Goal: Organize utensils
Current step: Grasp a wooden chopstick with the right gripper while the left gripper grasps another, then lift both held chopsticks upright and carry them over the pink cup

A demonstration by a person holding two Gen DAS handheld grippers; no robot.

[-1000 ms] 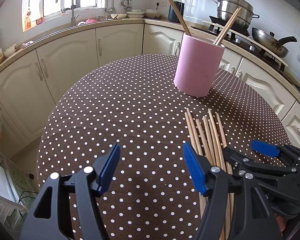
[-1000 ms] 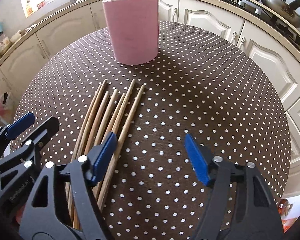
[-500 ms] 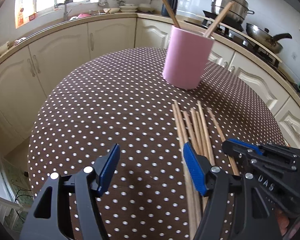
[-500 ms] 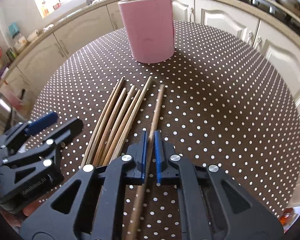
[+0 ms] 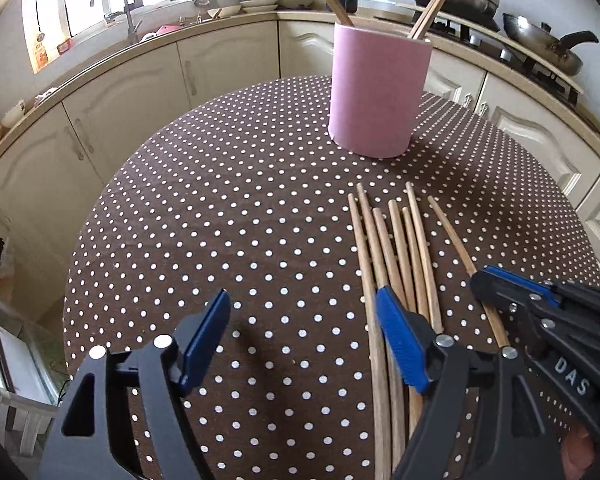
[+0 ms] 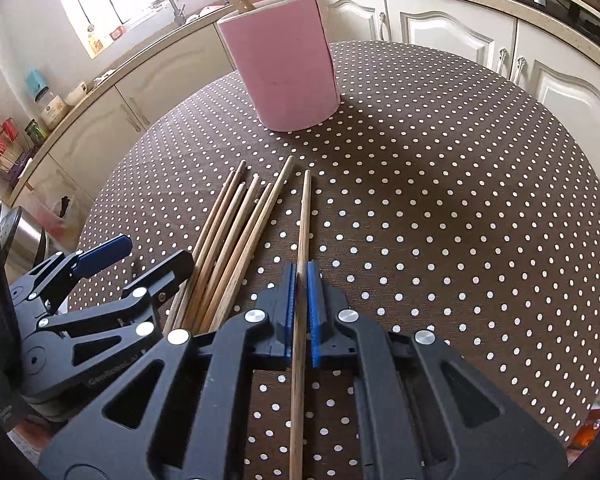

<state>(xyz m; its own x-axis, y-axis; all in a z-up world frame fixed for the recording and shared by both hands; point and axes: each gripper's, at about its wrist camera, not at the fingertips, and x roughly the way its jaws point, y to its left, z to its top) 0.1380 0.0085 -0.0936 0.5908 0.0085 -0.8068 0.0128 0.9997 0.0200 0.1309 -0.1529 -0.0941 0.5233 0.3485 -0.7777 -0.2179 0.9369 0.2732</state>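
Covering the round desk (image 5: 220, 208) is a brown cloth with white dots, and its curved edge falls away on every side toward cream cabinets (image 5: 112, 92) that ring it closely. The left half of the cloth lies bare in the left wrist view, and in the right wrist view the right half is bare out to the rim. A pink holder (image 5: 376, 92) stands upright toward the far side, well back from the edge, with a few sticks leaning out of its top.

Between the holder and the near edge, a bundle of wooden chopsticks (image 5: 396, 248) lies flat on the cloth, packed side by side and fanning slightly at the far tips, all pointing roughly at the holder. They are plain pale wood, slim and tapered.

The right tongs (image 6: 299, 304) are clamped tight on a single chopstick (image 6: 304, 216), which sits just right of the bundle and a little apart from it; its blue pads press on the stick from both sides.

The left tongs (image 5: 300, 344) are spread wide and opening, with only dotted cloth between the pads; the right-hand pad (image 5: 400, 344) sits over the near ends of the bundle, and whether it touches them cannot be told.
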